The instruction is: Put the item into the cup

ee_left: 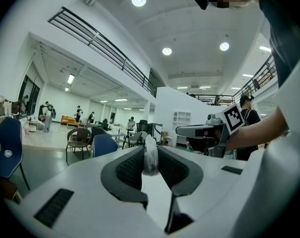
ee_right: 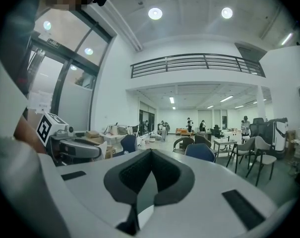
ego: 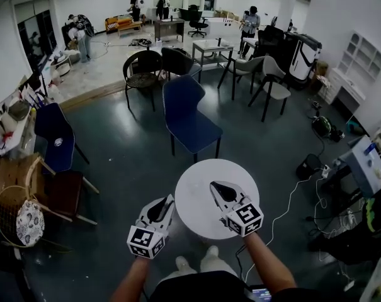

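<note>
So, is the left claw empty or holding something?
Holding: the left claw is shut on a small crumpled whitish item between its black pads.

Both grippers are held out in front, side by side, pointing almost level. The left gripper (ego: 167, 201) pinches a small pale item (ee_left: 150, 155) (right at its tips). The right gripper (ego: 215, 186) has its jaws pressed together, empty.

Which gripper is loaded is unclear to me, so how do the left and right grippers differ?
The left gripper is clamped on a small pale item; the right gripper is shut on nothing. The left gripper hangs at the edge of the round white table; the right gripper is over its top. Both are white and point forward.
</note>
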Demonstrator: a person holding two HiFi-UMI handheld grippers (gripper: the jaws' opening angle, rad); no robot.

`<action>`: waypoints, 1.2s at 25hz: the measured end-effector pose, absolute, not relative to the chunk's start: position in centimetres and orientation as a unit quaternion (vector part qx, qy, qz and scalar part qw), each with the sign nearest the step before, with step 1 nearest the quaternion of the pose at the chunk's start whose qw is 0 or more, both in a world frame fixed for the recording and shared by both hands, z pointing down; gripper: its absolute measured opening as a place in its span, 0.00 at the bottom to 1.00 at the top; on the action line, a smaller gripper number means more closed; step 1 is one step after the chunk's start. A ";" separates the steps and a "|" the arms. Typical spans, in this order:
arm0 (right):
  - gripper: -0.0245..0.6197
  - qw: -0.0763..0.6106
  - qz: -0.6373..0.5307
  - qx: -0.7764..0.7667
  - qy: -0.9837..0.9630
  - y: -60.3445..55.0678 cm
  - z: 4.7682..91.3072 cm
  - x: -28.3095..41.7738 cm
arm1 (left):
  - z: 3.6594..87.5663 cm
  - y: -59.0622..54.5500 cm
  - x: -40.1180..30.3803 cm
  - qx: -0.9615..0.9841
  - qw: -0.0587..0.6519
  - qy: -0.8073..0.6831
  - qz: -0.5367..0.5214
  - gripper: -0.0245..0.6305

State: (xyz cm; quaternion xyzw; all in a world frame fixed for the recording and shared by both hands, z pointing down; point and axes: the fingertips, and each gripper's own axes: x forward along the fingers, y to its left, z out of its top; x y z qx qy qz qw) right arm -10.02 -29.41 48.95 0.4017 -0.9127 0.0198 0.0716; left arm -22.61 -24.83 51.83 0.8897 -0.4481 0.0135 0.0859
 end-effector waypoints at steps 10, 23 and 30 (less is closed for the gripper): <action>0.06 0.072 0.032 0.400 -0.913 -32.3 50.2 -8.1 | 53.2 -27.7 -21.0 0.886 0.100 -0.452 0.025 0.18; 0.06 0.072 0.061 0.383 -0.919 -38.2 53.1 -4.9 | 57.0 -32.7 -16.7 0.880 0.126 -0.455 0.054 0.18; 0.06 0.073 0.083 0.386 -0.916 -40.6 55.8 -3.1 | 61.7 -35.4 -15.1 0.875 0.151 -0.449 0.093 0.18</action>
